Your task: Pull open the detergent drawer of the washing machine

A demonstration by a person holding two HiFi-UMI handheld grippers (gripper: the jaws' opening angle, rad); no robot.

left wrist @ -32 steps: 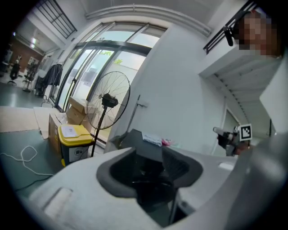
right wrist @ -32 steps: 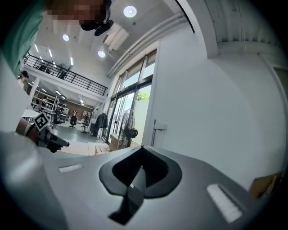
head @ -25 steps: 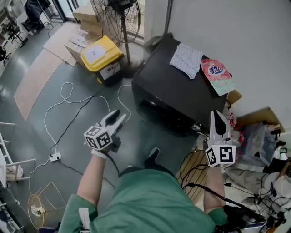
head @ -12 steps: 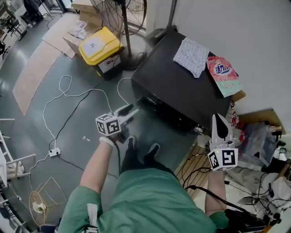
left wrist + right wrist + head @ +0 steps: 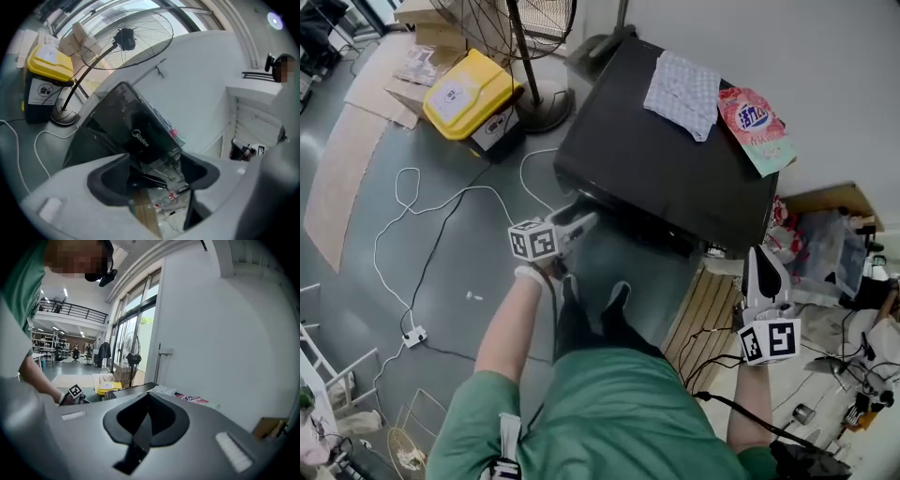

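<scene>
From the head view, we see the left hand-held gripper (image 5: 579, 223) just beside the upper front edge of the washing machine (image 5: 675, 169). We judge the detergent drawer sits there, long axis along that edge, though its outline is unclear. The right hand-held gripper (image 5: 762, 267) hangs well apart.

Along the left gripper view, the jaws have just been opening and stand apart, empty, facing the glossy black front panel (image 5: 136, 131).

Through the right gripper view, the dark rubbery jaws meet on nothing, and a checked cloth (image 5: 161, 390) lies on the flat lid.
</scene>
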